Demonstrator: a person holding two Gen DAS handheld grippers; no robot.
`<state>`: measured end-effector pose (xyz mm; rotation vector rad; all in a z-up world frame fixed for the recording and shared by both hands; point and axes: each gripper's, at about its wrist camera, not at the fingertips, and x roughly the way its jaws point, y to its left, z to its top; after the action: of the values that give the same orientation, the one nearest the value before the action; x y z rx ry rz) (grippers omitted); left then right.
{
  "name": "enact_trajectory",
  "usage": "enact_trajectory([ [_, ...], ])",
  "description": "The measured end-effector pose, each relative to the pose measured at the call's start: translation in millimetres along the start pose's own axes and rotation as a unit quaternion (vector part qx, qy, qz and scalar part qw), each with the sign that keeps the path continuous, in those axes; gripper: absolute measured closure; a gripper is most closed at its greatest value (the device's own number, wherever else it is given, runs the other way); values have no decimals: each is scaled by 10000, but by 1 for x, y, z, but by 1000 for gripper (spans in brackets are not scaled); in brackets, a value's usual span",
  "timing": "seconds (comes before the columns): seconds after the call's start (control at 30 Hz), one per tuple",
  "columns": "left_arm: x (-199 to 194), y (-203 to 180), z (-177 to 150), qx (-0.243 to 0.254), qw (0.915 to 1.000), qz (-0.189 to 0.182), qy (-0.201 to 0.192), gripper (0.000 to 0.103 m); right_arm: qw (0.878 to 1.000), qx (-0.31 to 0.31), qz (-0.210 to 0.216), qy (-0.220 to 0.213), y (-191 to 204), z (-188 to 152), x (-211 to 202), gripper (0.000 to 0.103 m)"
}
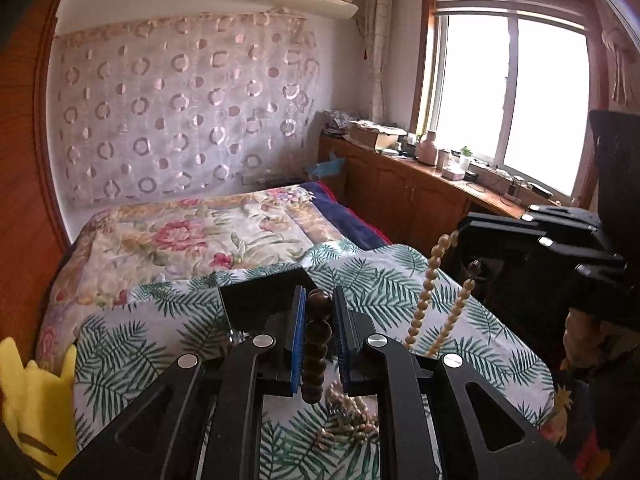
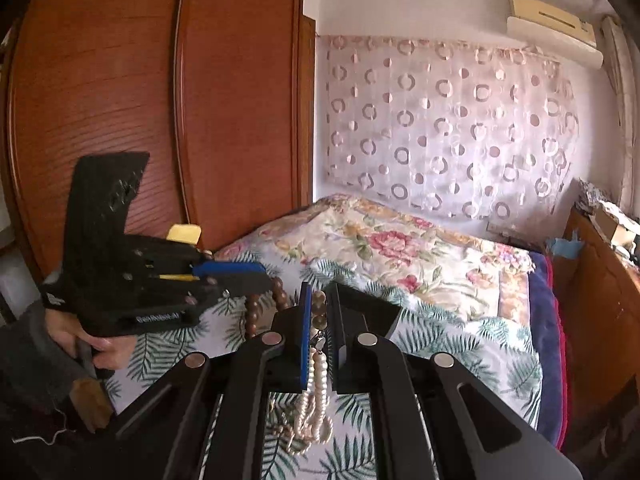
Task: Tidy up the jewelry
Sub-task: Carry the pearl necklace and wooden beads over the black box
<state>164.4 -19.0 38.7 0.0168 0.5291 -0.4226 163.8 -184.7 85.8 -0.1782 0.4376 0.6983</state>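
Observation:
In the left wrist view my left gripper [image 1: 319,300] is shut on a strand of dark brown wooden beads [image 1: 316,344] that hangs down between the blue pads. At the right of that view my right gripper [image 1: 460,236] holds up a tan bead strand [image 1: 430,284] in a long loop. The right wrist view shows my right gripper [image 2: 319,300] shut on the tan beads [image 2: 319,312], with a white pearl strand [image 2: 318,388] dangling below them. My left gripper [image 2: 256,276] is at the left there, with the dark beads [image 2: 254,312] hanging from it. A heap of jewelry [image 1: 352,416] lies on the cloth below.
A leaf-print cloth [image 1: 160,320] covers the near end of the bed, with a floral quilt [image 1: 192,236] behind. A yellow plush toy [image 1: 36,396] sits at the left edge. A wooden wardrobe [image 2: 160,100] stands left, a cluttered cabinet [image 1: 400,184] under the window. A hand [image 2: 80,340] grips the left tool.

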Motion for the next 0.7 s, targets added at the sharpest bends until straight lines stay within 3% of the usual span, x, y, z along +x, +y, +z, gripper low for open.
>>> enact_trajectory([
  [0.43, 43, 30, 38, -57, 9998, 79, 149, 91, 9992, -270, -30, -288, -28, 76, 24, 95],
  [0.7, 86, 55, 37, -197, 9985, 88, 502, 91, 9998, -167, 103, 34, -43, 73, 66, 95],
])
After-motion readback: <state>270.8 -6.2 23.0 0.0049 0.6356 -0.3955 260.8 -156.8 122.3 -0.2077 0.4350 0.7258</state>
